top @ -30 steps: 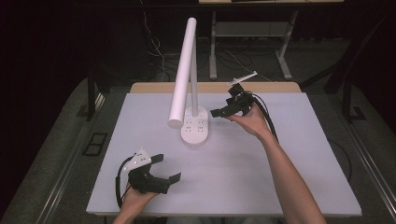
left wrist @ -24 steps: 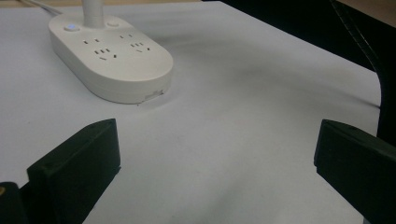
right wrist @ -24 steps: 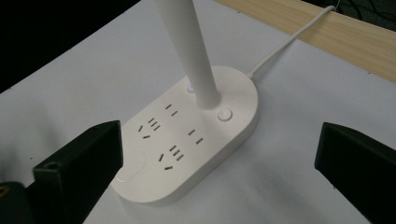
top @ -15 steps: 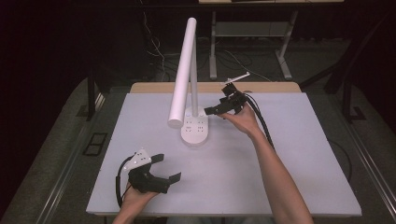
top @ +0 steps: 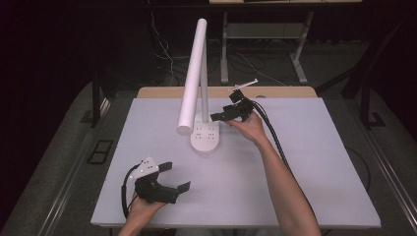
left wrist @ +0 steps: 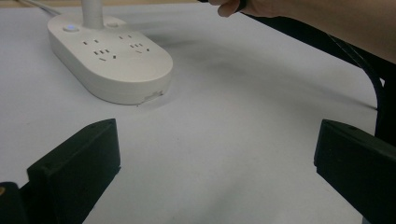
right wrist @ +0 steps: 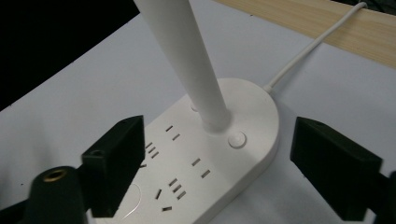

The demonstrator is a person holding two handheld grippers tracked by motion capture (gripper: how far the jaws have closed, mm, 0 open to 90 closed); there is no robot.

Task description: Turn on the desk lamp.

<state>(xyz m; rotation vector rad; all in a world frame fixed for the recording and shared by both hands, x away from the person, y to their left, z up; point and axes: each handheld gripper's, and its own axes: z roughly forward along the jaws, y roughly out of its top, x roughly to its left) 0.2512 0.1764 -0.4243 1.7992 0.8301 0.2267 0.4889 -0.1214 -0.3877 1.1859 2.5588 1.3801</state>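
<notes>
- Lamp [top: 204,132] stands mid-table toward the far edge; oval white base with sockets, thin post, long tube head [top: 193,73] slanting toward the near left.
- Right gripper [top: 220,117] hovers just above the base, at the post's right side; jaws spread wide, holding nothing.
- Right gripper view: post [right wrist: 196,70] and round button [right wrist: 236,139] sit between the jaws; no contact seen.
- Left gripper [top: 172,176] rests at the near left, well apart from the lamp; jaws spread, empty.
- Left gripper view: base [left wrist: 112,60] ahead, a small chip on its near edge.
- Cord [right wrist: 317,44] runs from the base's back toward the far table edge [top: 275,92].
- Handling, judged: hard smooth plastic, stiff, likely slippery; base looks weighted, head light but long, so top-heavy if tipped.
- Best hold is probably the post low near the base; the tube head looks too fat and would lever the joint.
- Button likely needs a light tip press, not a pinch.
</notes>
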